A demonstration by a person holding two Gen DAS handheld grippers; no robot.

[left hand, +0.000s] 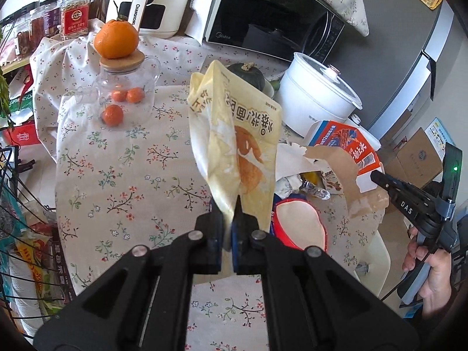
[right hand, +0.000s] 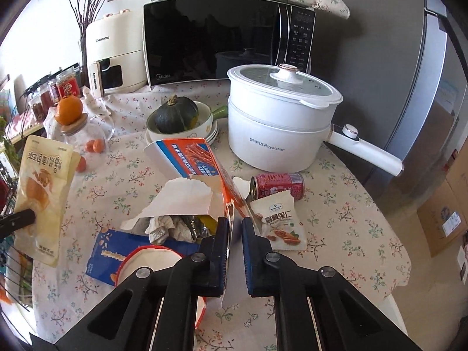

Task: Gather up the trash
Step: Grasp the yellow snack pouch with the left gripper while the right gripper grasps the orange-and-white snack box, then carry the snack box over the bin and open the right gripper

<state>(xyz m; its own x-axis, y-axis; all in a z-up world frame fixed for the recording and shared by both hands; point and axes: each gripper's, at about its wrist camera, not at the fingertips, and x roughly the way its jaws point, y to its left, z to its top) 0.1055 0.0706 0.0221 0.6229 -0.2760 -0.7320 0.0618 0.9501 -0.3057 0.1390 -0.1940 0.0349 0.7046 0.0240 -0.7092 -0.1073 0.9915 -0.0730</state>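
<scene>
My left gripper is shut on a yellow snack bag and holds it upright above the floral tablecloth; the bag also shows in the right wrist view. My right gripper is shut on the flap of a torn orange-and-blue carton, which holds crumpled paper and foil; the carton shows in the left wrist view with the right gripper at its edge. Near it lie a red can, a small nut packet, a blue box and a red-rimmed paper bowl.
A white electric pot, a squash in a bowl, a microwave and an air fryer stand at the back. A glass jar with an orange on its lid stands left. A wire basket is at the left edge.
</scene>
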